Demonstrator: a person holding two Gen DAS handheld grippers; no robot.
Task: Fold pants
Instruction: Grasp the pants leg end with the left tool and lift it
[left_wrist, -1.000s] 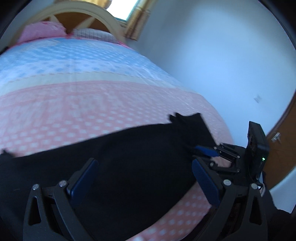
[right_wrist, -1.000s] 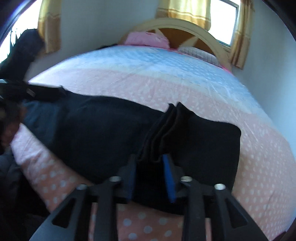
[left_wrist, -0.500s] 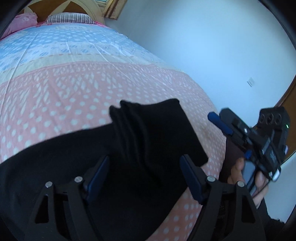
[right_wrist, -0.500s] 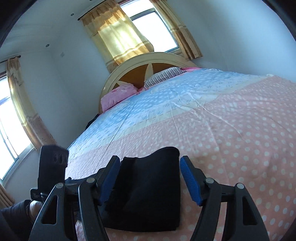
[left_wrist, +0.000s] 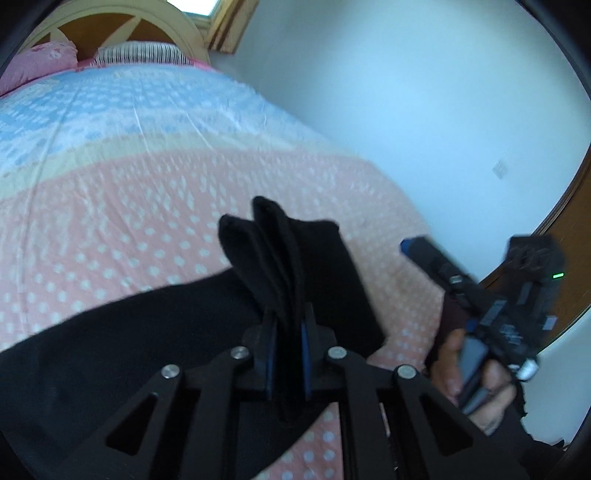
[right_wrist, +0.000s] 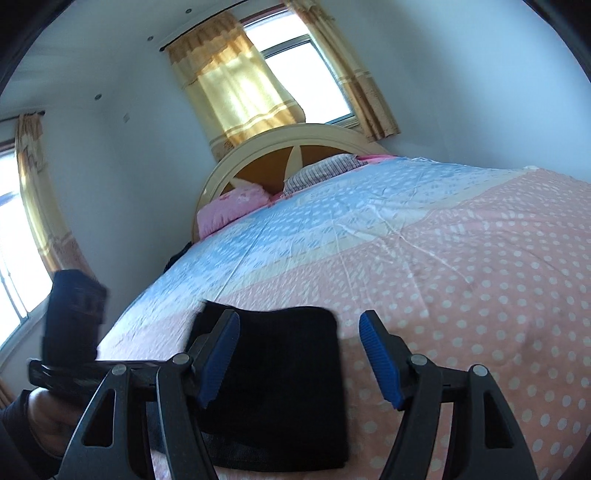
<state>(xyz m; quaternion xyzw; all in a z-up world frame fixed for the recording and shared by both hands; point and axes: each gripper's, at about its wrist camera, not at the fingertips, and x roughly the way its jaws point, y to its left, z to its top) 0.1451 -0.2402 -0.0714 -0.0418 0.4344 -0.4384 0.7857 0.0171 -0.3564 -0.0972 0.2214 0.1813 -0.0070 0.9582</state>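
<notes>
The pants (left_wrist: 147, 332) are matt black cloth, soft and thickly bunched. The bedspread (right_wrist: 461, 266) beneath them is smooth, creased dotted cotton. The right tool (right_wrist: 299, 358) has ribbed blue pads (right_wrist: 376, 354) on matt black plastic.

bedspread (right_wrist: 461, 258) bare beyond pants (right_wrist: 288, 373) | wall (left_wrist: 406, 110) bounds right | headboard (right_wrist: 258, 162) far

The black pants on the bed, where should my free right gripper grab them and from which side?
Probably the folded end of the black pants, lying flat on the bedspread between the open right gripper fingers. Come in low from the near bed edge and pinch that stacked edge beside the left gripper, already clamped on a raised ridge of layers.
</notes>
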